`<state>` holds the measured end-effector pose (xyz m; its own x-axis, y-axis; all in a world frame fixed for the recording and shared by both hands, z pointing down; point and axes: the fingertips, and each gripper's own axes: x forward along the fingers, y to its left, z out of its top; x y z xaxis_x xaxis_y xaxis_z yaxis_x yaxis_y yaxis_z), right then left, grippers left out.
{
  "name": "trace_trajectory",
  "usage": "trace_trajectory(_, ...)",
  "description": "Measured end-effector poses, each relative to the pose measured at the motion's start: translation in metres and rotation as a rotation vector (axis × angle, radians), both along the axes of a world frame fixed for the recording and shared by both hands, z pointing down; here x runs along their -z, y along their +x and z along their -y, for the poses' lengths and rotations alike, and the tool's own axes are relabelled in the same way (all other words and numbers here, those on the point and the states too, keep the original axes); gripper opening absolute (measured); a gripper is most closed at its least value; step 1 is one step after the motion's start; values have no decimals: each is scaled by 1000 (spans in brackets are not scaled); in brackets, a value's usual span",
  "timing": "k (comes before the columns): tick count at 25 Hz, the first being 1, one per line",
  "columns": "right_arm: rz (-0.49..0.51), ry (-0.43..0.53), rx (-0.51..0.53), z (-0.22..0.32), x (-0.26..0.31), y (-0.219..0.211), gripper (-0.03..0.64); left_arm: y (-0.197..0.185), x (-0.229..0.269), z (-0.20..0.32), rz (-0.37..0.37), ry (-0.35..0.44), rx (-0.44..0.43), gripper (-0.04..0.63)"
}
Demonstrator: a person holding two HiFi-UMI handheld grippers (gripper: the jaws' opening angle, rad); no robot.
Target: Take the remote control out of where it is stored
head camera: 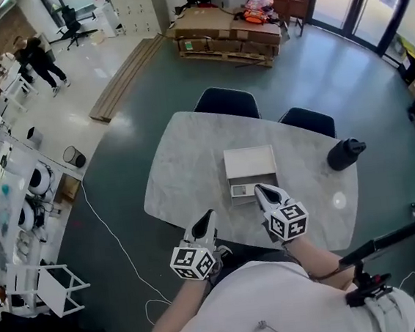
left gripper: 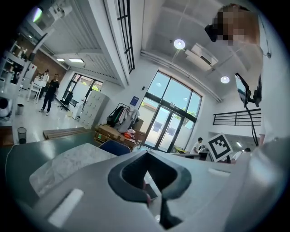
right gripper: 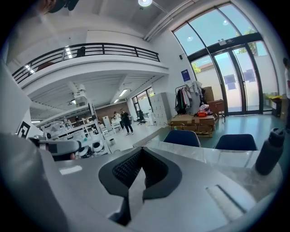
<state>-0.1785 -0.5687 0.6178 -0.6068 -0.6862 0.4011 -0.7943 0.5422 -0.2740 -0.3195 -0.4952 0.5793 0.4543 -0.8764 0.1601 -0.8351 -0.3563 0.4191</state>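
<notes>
a white open rectangular box [head camera: 249, 166] stands in the middle of the grey marble-pattern oval table [head camera: 178, 165]. the remote control [head camera: 240, 190] seems to be the small grey piece lying in the near end of this box, but it is too small to tell surely. the right gripper [head camera: 258, 188] points its tip at the near right corner of the box – if it touches the box, i cannot tell. its jaws are pressed together and nothing is between them. the left gripper [head camera: 208, 215] is over the near edge of the table, apart from the box, also with jaws together and empty. a black bottle [head camera: 345, 154] stands upright near the right edge of the table, and two dark blue chairs [head camera: 227, 103] are at the far side.
</notes>
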Motion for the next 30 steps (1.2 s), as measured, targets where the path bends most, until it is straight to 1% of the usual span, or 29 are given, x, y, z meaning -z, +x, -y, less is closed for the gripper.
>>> trace_trajectory(2,-46,-20,43,9,-12,-2,28,-3,-2,-3,7,-3,26,0)
trace_trajectory(4,-123,-39,109,21,-31,-5,28,-13,-5,-8,6,-12,70,0)
trace_trajectory(8,-344,-38,277,55,-82,1,29,-30,-2,-15,1,-14,171,0)
trace_trajectory(11,-493,-59,437,73,-134,8,35,-33,-9,-26,8,-36,245,0)
trace_trajectory(13,-580,-72,563,72,-168,-1,86,-44,-14,-42,6,-62,300,0)
trace_trajectory(15,-665,-83,680,65,-200,-11,122,-57,-18,-60,8,-85,349,0)
trace_trajectory(18,-769,-126,807,58,-245,-14,195,-67,-20,-81,21,-110,414,0)
trace_trajectory(21,-855,-196,882,53,-288,-6,246,-70,-21,-100,35,-128,477,0)
trace_trajectory(26,-983,-202,939,67,-331,-2,315,-75,-29,-123,43,-159,562,0)
trace_trajectory(30,-1074,-244,970,65,-351,5,354,-78,-33,-139,41,-187,599,0)
